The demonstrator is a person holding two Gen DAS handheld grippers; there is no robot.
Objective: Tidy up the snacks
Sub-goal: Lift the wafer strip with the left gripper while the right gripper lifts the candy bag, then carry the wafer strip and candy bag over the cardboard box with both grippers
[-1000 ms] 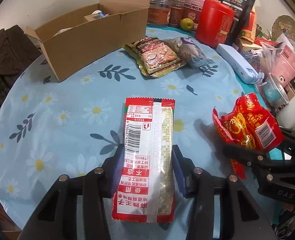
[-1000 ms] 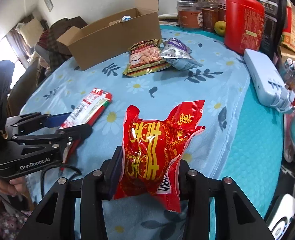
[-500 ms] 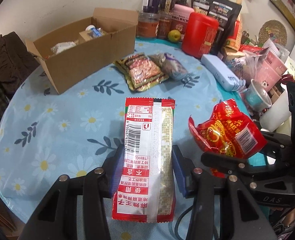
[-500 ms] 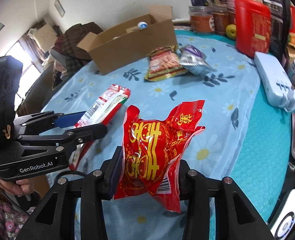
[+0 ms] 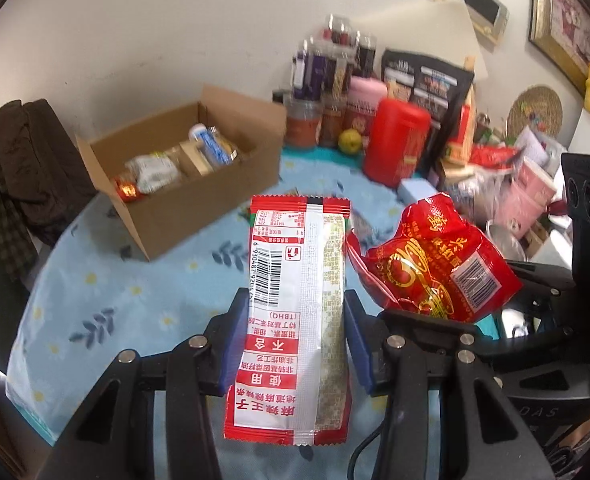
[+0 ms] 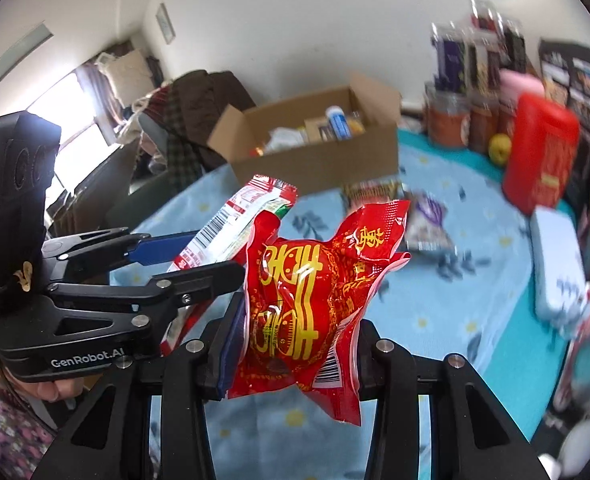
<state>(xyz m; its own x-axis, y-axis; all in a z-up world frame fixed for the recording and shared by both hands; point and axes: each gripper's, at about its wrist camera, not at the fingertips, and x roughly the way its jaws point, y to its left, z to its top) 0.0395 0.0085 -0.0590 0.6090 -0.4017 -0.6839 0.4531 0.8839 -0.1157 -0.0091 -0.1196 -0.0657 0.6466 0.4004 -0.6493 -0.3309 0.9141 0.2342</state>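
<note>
Above the tabletop (image 5: 107,292), both fingers are clamped on snacks, the left gripper (image 5: 293,318) on a long sachet (image 5: 295,300), the right gripper (image 6: 295,332) on a red pouch (image 6: 307,292), bound by my judgement for the part-filled cardboard box (image 5: 199,196), while two packets (image 6: 399,208) lie unsorted.

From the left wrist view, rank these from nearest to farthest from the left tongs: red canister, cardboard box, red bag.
1. Red bag: just right of the left tongs, in the right tongs.
2. Cardboard box: ahead, left.
3. Red canister: far back, right.

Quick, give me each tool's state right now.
Left tool: closed on the long red-and-white snack packet, held above the table.
Right tool: closed on the crinkled red snack bag, also lifted.
</note>
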